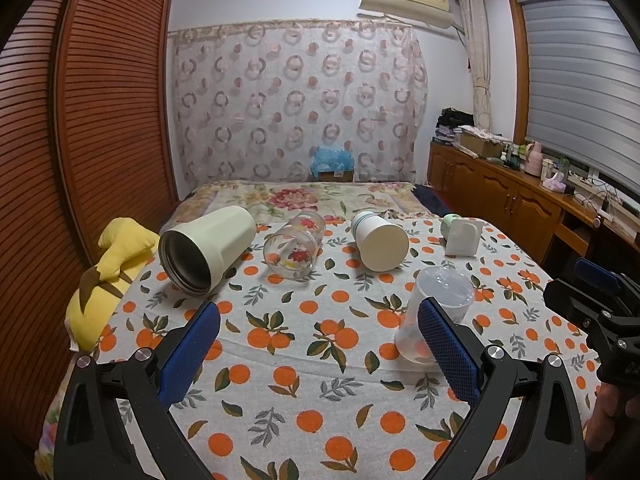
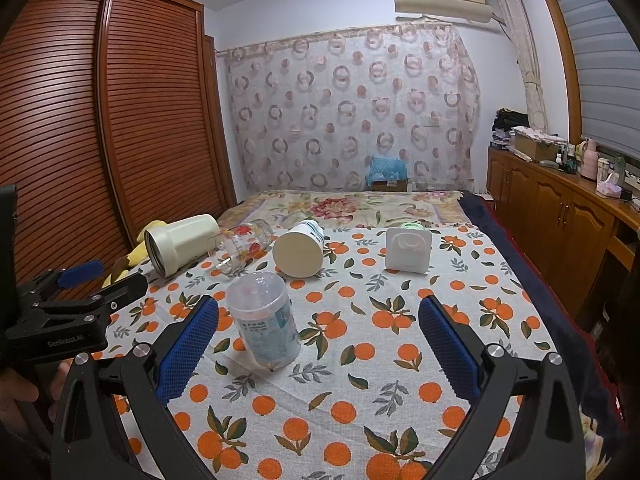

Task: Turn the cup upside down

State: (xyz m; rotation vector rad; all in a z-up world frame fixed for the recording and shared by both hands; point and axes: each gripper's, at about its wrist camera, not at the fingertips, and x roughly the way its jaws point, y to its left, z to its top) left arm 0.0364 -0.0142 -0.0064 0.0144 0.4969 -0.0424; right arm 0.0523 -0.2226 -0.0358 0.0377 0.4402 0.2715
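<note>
Several cups lie on the orange-print bedspread [image 1: 304, 360]. A clear plastic cup [image 1: 436, 312] stands upside down, tilted, just behind my left gripper's right finger; in the right wrist view it [image 2: 264, 320] is between the fingers, nearer the left one. A cream tumbler [image 1: 204, 252] [image 2: 176, 244], a flowered glass [image 1: 296, 244] [image 2: 240, 246] and a white cup [image 1: 380, 242] [image 2: 300, 254] lie on their sides. A square white cup [image 1: 460, 236] [image 2: 408, 250] sits at the back right. My left gripper [image 1: 320, 344] and right gripper [image 2: 320, 344] are open and empty.
A yellow plush toy [image 1: 104, 280] lies at the bed's left edge by the wooden wardrobe [image 1: 80, 120]. A wooden cabinet [image 1: 500, 196] with clutter runs along the right wall. A floral blanket [image 1: 304, 196] covers the far bed.
</note>
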